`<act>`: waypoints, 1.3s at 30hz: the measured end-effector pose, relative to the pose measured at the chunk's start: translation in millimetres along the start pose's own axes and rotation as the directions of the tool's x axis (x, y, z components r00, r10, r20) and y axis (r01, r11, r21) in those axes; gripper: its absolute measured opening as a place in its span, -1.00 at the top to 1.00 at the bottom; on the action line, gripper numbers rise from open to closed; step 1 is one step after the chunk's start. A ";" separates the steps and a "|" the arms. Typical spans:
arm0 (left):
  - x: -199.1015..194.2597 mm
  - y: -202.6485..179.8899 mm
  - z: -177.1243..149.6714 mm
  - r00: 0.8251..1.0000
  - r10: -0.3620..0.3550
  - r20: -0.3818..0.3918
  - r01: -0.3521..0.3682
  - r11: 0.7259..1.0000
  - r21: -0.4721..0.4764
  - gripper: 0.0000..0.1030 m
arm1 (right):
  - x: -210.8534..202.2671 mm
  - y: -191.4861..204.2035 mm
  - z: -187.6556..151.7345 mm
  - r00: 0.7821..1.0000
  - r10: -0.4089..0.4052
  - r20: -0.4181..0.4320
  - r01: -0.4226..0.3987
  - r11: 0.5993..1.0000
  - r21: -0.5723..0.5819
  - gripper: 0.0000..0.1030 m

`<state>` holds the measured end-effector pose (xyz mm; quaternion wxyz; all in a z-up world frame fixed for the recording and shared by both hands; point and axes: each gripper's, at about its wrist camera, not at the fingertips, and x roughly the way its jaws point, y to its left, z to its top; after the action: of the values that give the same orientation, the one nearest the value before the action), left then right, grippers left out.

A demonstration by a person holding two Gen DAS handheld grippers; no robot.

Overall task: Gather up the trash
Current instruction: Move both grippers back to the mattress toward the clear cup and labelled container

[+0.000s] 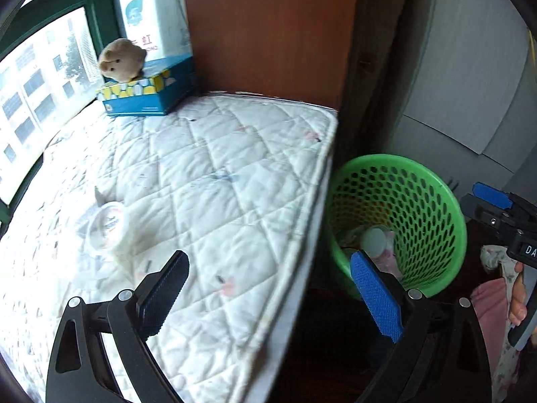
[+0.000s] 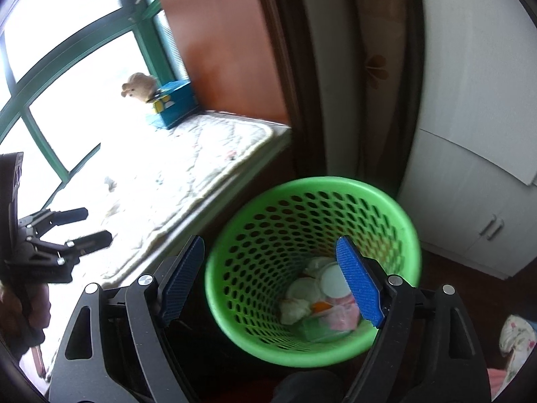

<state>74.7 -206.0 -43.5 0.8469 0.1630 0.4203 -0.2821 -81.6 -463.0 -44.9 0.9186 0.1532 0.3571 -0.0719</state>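
Note:
A white plastic cup (image 1: pixel 109 230) lies on the quilted mattress (image 1: pixel 214 181) at the left. My left gripper (image 1: pixel 272 297) is open and empty above the mattress edge, to the right of the cup. A green mesh basket (image 1: pixel 433 201) stands on the floor beside the mattress, with white lids and crumpled wrappers (image 2: pixel 322 299) at its bottom. My right gripper (image 2: pixel 272 282) is open and empty, held just above the basket (image 2: pixel 339 188). The right gripper (image 1: pixel 493 201) shows at the right edge of the left wrist view; the left gripper (image 2: pixel 84 226) shows at the left of the right wrist view.
A blue tissue box (image 1: pixel 147 95) with a plush toy (image 1: pixel 122 58) on it sits at the mattress's far corner by the window. A wooden panel (image 1: pixel 268 30) stands behind the mattress. A white cabinet (image 2: pixel 476 154) is right of the basket.

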 end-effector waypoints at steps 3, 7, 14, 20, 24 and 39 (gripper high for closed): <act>-10.1 35.4 -4.6 0.998 0.066 0.014 -0.066 0.997 -0.029 -0.82 | 5.8 17.2 4.3 1.000 0.025 -0.006 -0.026 0.999 -0.028 -0.58; -14.6 81.0 -9.7 0.992 0.130 0.006 -0.129 0.989 -0.075 -0.82 | 13.7 41.3 10.1 0.998 0.054 -0.013 -0.055 0.996 -0.066 -0.58; -4.5 147.3 -23.4 0.982 0.183 -0.038 -0.186 0.976 -0.116 -0.82 | 26.9 80.1 18.6 0.995 0.091 -0.032 -0.095 0.988 -0.120 -0.59; 13.3 174.2 -27.6 0.985 0.159 -0.063 -0.166 0.979 -0.120 -0.82 | 41.8 106.4 23.8 0.993 0.104 -0.056 -0.111 0.982 -0.153 -0.59; 24.4 180.8 -28.7 0.986 0.150 -0.072 -0.156 0.983 -0.101 -0.82 | 53.0 121.7 28.0 0.990 0.116 -0.075 -0.127 0.978 -0.164 -0.59; 45.5 193.0 -30.0 0.997 0.041 -0.058 -0.047 0.994 -0.100 -0.36 | 83.4 174.8 39.5 0.980 0.152 -0.126 -0.179 0.955 -0.236 -0.59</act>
<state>196.9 -54.1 -90.4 0.8480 0.1369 0.4539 -0.2369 47.0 -313.2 -33.7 0.9130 0.0712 0.3975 0.0585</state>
